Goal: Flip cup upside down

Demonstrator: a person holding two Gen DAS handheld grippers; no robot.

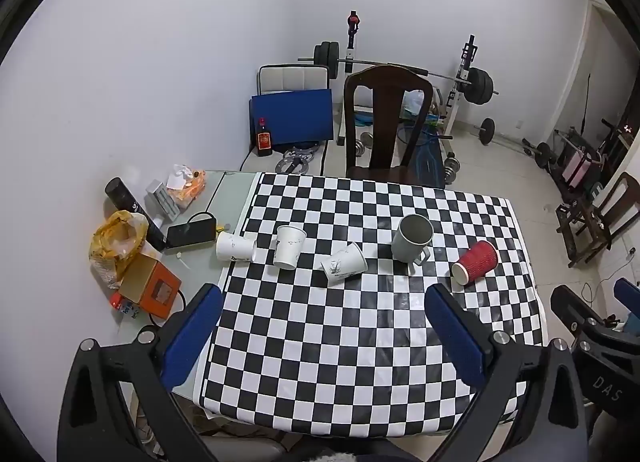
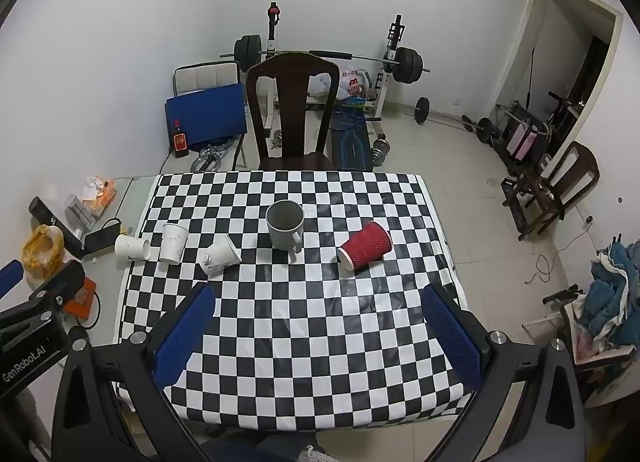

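Two views logged. Left wrist: my left gripper [image 1: 324, 326] gaped wide, empty, above the checkered cloth [image 1: 360, 342]; "DAS" read on right gripper [image 1: 592, 326]. Right wrist: right gripper [image 2: 320, 326] likewise released; "GenRobot.AI" legible; grey mug [image 2: 285, 229] upright mid-table.

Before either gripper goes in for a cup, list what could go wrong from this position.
1. The red ribbed cup lies on its side and may roll when nudged.
2. The three white paper cups sit close together, two on their sides; wide-open jaws reaching for one could knock another.
3. The leftmost white cup lies at the checkered cloth's edge, beside clutter, so approach room looks tight.
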